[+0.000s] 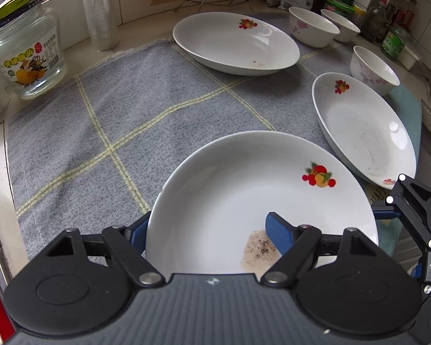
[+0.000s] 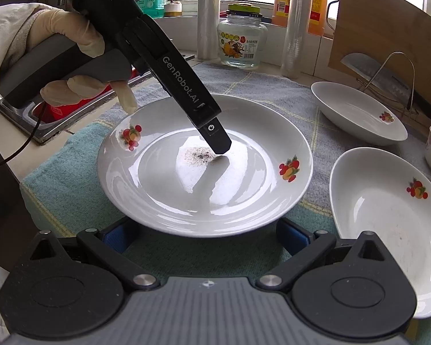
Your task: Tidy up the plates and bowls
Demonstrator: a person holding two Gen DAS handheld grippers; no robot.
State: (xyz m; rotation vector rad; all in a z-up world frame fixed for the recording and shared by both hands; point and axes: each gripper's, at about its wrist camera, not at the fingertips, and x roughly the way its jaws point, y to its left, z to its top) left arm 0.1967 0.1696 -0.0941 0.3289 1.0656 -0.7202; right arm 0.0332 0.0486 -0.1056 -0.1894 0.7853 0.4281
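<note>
A white round plate (image 1: 244,195) with fruit prints and a brown stain sits on the grey checked cloth (image 1: 115,120). My left gripper (image 1: 207,230) straddles its near rim, one blue finger (image 1: 277,231) inside the plate and the other under the outer edge; the jaws look closed on the rim. In the right wrist view the same plate (image 2: 204,172) lies ahead, with the left gripper's finger tip (image 2: 218,141) resting in it. My right gripper (image 2: 204,238) is open, its fingers low on either side of the plate's near edge. Two oval plates (image 1: 235,43) (image 1: 365,126) lie farther back.
Three white flowered bowls (image 1: 313,27) (image 1: 342,26) (image 1: 373,69) stand at the back right. A glass jar (image 1: 26,54) and a stack of plastic cups (image 1: 99,8) stand at the back left. A cleaver on a wire rack (image 2: 385,77) leans against a cutting board. A sink edge (image 2: 23,115) lies left.
</note>
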